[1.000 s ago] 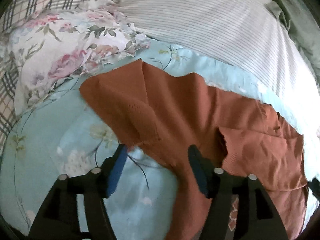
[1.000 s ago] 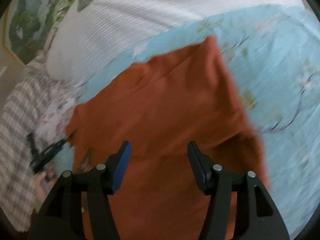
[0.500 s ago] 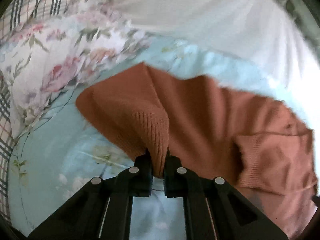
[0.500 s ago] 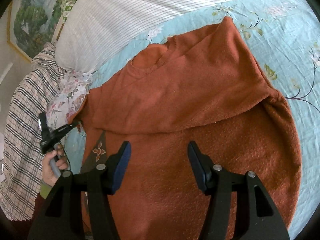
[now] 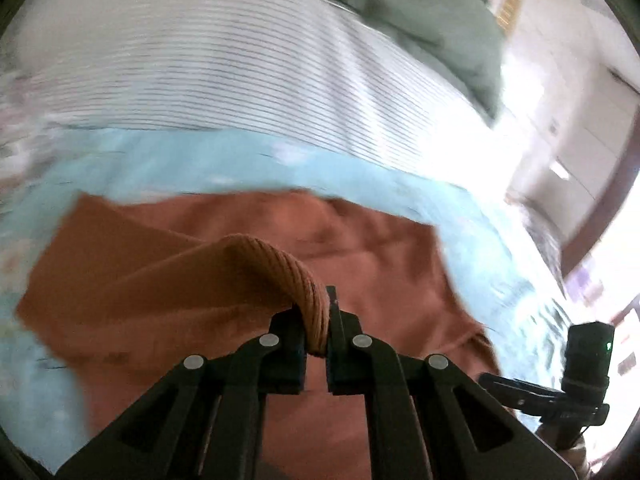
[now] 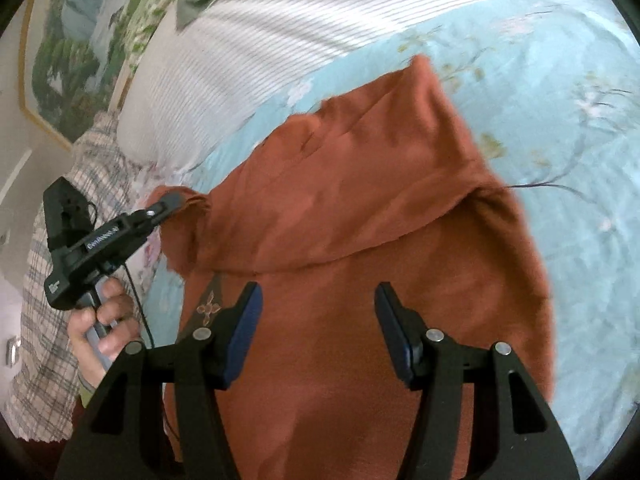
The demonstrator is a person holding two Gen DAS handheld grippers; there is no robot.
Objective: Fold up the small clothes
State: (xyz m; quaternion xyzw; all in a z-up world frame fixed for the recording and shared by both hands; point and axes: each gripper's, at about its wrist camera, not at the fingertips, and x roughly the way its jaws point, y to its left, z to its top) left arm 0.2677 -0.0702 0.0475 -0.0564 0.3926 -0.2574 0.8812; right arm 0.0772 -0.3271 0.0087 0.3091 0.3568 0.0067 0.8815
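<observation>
Pinching the ribbed sleeve cuff (image 5: 308,300) of the rust-orange sweater (image 6: 360,216) between the left fingers (image 5: 317,334), pressed together on the knit so that the cuff arches up and over them and drapes off to their left. Lying spread on the light-blue flowered bed sheet (image 6: 560,92), with the body ahead of and below the left fingers and the held sleeve running back toward the sweater's left edge. Running long from the near hem, under the right fingers (image 6: 318,334), up to the far shoulder beside the striped pillow (image 6: 280,28). Hovering spread and empty above the lower body of the sweater, touching nothing as far as can be told, with the already folded-over right sleeve ahead and to their right. Seen from the right wrist, off to the left of the right fingers, gripping the lifted cuff at the sweater's left side, with a hand (image 6: 102,320) on the handle. Judging by this, the sleeve needs carrying rightward from the left fingers, across the long axis, onto the body; nearer for that by far, the left hand.
</observation>
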